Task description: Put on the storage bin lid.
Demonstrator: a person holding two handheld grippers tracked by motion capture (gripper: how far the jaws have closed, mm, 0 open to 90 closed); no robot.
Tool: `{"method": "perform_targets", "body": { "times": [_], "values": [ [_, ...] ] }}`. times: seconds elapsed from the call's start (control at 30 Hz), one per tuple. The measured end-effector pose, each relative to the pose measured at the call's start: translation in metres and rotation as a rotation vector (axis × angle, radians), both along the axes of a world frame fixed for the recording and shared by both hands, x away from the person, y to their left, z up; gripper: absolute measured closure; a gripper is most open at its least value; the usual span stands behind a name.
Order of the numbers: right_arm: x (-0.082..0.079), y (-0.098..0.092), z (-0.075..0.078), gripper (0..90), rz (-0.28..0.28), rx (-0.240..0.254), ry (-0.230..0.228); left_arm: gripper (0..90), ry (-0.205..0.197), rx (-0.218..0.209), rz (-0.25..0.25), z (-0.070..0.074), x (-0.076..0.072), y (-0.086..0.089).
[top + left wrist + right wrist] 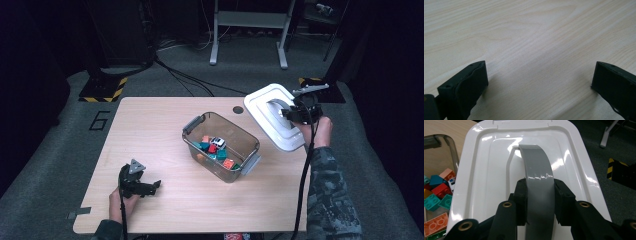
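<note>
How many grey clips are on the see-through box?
2. One grey clip is on the see-through box's far-left end, the other grey clip on its near-right end. The white lid is off, held up to the right.

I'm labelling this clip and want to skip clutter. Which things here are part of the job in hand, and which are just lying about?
Part of the job:
- white lid, gripped by its grey handle in the right gripper
- clear bin, open
- toy bricks inside it

Just lying about:
- left gripper, open, idle on the table
- floor cables
- grey stand
</note>
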State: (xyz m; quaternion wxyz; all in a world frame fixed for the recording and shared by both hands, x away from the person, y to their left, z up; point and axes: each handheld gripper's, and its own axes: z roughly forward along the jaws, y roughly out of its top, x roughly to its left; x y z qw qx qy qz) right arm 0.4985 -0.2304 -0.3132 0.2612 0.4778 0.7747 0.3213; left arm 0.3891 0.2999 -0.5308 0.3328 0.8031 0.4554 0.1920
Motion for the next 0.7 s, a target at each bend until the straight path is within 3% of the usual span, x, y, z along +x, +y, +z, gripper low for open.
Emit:
{"method": "perform_targets", "body": {
  "times": [0.4, 0.7],
  "values": [
    [-0.021, 0.034, 0.019, 67.3, 0.078, 0.008, -0.025, 0.2, -0.005, -0.007, 0.010, 0.000, 0.000, -0.001],
    [-0.033, 0.071, 0.025, 67.3, 0.175, 0.005, -0.031, 0.2, -0.002, -0.008, 0.010, 0.000, 0.000, -0.001]
  ]
}}
